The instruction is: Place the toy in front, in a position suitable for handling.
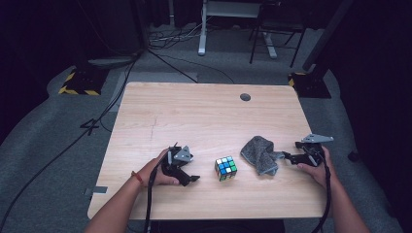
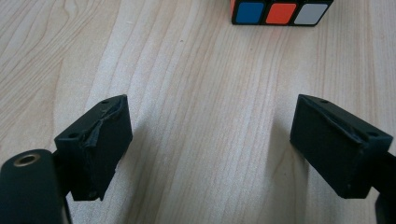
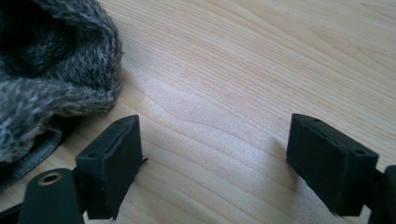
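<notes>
Grey cloth [image 1: 260, 154] lies just beside our right gripper [image 1: 287, 156], the cube [image 1: 226, 168] near our left gripper [image 1: 192, 179]; both jaws gape empty. We judge reaching comes next.

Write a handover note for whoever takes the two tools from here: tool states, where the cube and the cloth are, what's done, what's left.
Left tool: open, nothing between its jaws, resting low over the table, pointed at the puzzle cube, which lies just ahead of it and untouched.
Right tool: open, empty, right beside the crumpled grey fuzzy cloth; the cloth lies beside one jaw, not between the two.
Cube and cloth lie apart, near the front middle of the table.
Done: both tools brought up to their things.
Left: nothing is gripped yet; likely close the left on the cube and the right on the cloth.
</notes>
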Demonstrator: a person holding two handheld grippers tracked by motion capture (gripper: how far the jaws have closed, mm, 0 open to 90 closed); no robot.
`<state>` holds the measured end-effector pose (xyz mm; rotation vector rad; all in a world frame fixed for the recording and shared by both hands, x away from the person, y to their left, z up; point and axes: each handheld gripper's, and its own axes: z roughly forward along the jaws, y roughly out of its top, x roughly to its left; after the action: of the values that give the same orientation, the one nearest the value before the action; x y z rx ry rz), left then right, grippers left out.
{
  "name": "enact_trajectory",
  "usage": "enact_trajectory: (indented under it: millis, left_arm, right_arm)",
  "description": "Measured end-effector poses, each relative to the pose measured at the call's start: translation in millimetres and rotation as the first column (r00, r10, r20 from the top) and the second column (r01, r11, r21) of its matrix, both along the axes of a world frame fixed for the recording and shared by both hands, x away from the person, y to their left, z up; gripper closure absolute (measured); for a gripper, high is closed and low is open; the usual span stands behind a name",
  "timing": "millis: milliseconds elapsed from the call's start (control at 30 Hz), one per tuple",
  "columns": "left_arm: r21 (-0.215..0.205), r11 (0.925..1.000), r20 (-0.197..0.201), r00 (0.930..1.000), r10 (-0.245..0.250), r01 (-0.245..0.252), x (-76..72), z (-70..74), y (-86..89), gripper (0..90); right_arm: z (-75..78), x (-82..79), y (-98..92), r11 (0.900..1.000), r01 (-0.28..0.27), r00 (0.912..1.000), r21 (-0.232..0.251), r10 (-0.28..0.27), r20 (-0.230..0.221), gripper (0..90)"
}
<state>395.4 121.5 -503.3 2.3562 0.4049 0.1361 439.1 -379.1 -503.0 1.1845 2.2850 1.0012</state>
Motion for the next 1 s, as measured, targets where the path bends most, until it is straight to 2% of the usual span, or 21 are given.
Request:
enact_trajectory:
  millis: [433,600,633,667,700,767,800,833,900,933,967,1000]
  left_arm:
    - [0.011,0.9997,-0.004,0.9998,0.02,-0.02,-2.0,1.1,-1.8,13.2]
    - [0.018,0.9998,-0.012,0.9999,0.011,-0.011,-5.5,2.6,-7.7,14.0]
    - [0.024,0.9997,-0.008,1.0,0.002,-0.002,-6.7,3.1,-10.3,16.1]
    - [0.021,0.9998,-0.013,0.9999,-0.006,0.006,-8.2,3.4,-14.9,15.9]
    - [0.021,0.9998,-0.013,0.9999,-0.006,0.006,-8.2,3.4,-14.9,16.4]
    - [-0.001,0.9997,-0.009,0.9997,-0.023,0.023,-11.2,7.4,-23.4,16.8]
    - [-0.001,0.9997,-0.009,0.9997,-0.023,0.023,-11.2,7.4,-23.4,16.7]
    - [-0.012,0.9996,-0.014,0.9996,-0.027,0.027,-12.4,9.1,-27.9,16.2]
    - [-0.019,0.9993,-0.005,0.9995,-0.032,0.032,-14.4,11.1,-35.2,16.2]
    - [-0.041,0.9981,0.003,0.9989,-0.047,0.047,-16.7,13.2,-43.9,16.2]
    - [-0.041,0.9981,0.003,0.9989,-0.047,0.047,-16.7,13.2,-43.9,16.2]
    - [-0.051,0.9977,0.004,0.999,-0.045,0.045,-17.6,14.1,-48.6,16.2]
  right_arm:
    - [0.4,0.0,-0.3,1.0,-0.006,1.0,-0.003,0.006,-0.003,18.1]
    - [6.7,-0.8,3.0,0.999,-0.029,0.9994,-0.032,0.028,-0.021,24.1]
    - [11.2,-2.3,3.9,0.999,-0.028,0.9996,-0.029,0.028,0.005,26.5]
    - [22.3,-4.6,5.5,0.999,-0.024,0.9991,0.024,0.024,0.036,28.0]
    - [27.9,-6.4,7.4,0.998,-0.039,0.9982,0.04,0.038,0.047,28.8]
    - [37.9,-12.2,14.9,0.994,-0.095,0.9938,0.055,0.092,0.063,30.3]
    - [37.9,-12.2,14.9,0.994,-0.095,0.9938,0.055,0.092,0.063,30.3]
    - [48.7,-19.7,27.3,0.988,-0.148,0.985,0.045,0.143,0.096,31.2]
    - [52.4,-22.1,31.8,0.985,-0.164,0.9821,0.051,0.159,0.102,31.6]
    - [59.8,-28.1,48.5,0.975,-0.218,0.97,0.048,0.211,0.12,31.6]
    - [61.2,-29.5,54.6,0.97,-0.238,0.966,0.044,0.231,0.116,31.5]
    - [61.2,-29.5,54.6,0.97,-0.238,0.966,0.044,0.231,0.116,31.5]
